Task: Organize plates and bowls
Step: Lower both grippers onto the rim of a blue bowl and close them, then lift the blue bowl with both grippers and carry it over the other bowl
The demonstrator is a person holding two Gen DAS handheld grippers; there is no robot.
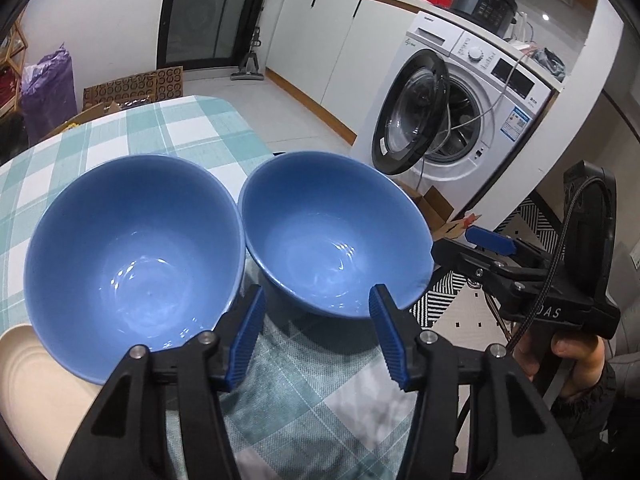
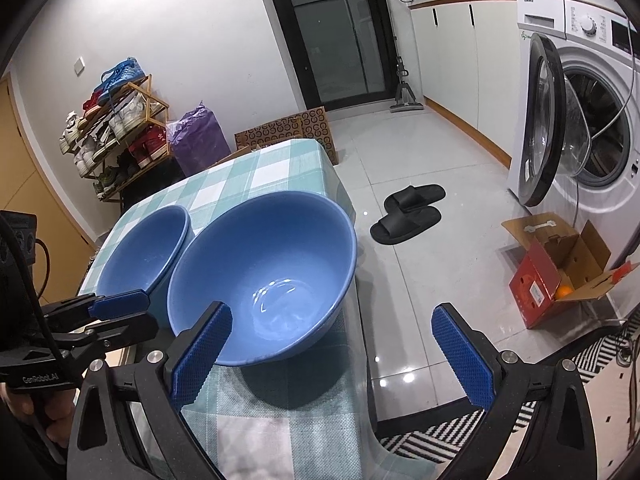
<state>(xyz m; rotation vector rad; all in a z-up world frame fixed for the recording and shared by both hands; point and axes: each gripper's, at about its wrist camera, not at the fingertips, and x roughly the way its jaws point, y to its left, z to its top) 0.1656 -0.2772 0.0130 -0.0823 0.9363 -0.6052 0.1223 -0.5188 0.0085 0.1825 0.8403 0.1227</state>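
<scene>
white tiled floor and white cabinets lie beyond a bench point(image 1: 192, 128) covered in a teal-and-white checked cloth. two blue bowls point(image 1: 136, 256) sit on it, both glossy, round and deep, side by side with rims almost touching. one cream plate point(image 1: 36, 384), matte with a raised ring, pokes out under the near edge of the first bowl, left of the left claw point(image 1: 316, 332).

the left claw points steeply down, its two ribbed blue pads partly apart. its right pad sits at the near rim of the second bowl point(image 1: 332, 236), seemingly inside the lip, and its left pad hangs in the gap between the bowls; whether the pads press on the rim i cannot tell. no earlier view is at hand.

the right claw point(image 2: 332, 356) also tilts down, jaws wide apart with nothing between them. its left pad stands just before the second bowl's near wall, and its right pad hangs out past the bench edge over the floor. in the left wrist view the right claw reaches in from the right toward that bowl's far-right rim, held by a hand point(image 1: 568, 356) with a dark sleeve.

right of both claws, one front-loading washer point(image 1: 472, 108) stands with its round door open. one pair of black slippers point(image 2: 408, 214) lies on the tiles, and one open red carton point(image 2: 560, 272) sits near the washer.
</scene>
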